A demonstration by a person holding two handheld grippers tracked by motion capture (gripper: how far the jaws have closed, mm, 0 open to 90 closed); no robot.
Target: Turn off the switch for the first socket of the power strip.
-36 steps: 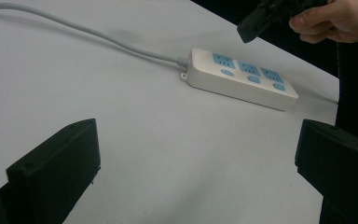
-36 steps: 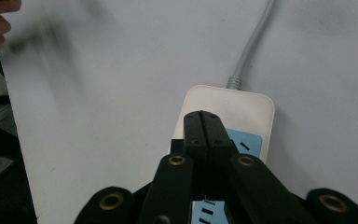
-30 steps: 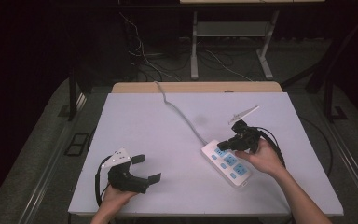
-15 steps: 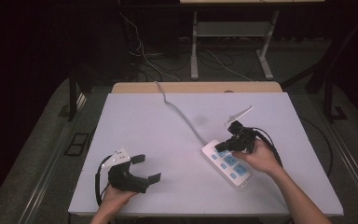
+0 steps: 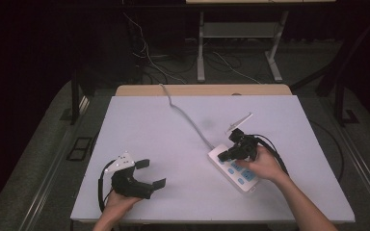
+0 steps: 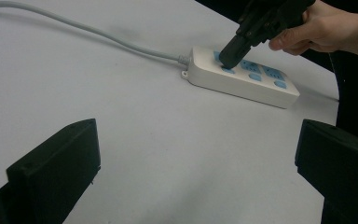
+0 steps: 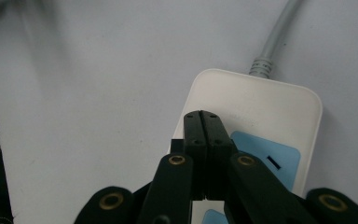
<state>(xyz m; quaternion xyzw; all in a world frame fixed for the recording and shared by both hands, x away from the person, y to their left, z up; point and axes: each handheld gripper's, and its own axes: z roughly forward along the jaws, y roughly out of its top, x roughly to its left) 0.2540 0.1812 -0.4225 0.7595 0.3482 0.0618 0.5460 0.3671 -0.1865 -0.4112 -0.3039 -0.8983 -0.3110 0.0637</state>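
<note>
- Two grippers are held over a white tabletop (image 5: 183,144).
- Left gripper (image 5: 149,174) is rested near the front left edge, jaws spread wide, nothing between them.
- Right gripper (image 5: 225,155) is pressed, jaws clenched together, onto the cord end of a white power strip (image 5: 233,169).
- Its grey cord (image 5: 185,115) is trailed toward the far edge.

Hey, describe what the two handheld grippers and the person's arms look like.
Both grippers are black. The left gripper has blocky rectangular fingers, a grey three-cornered plate on top and a black cable looping behind. The right gripper shows brass-coloured rivets, a similar plate and a black cable. The forearms are bare, no sleeves visible.
</note>
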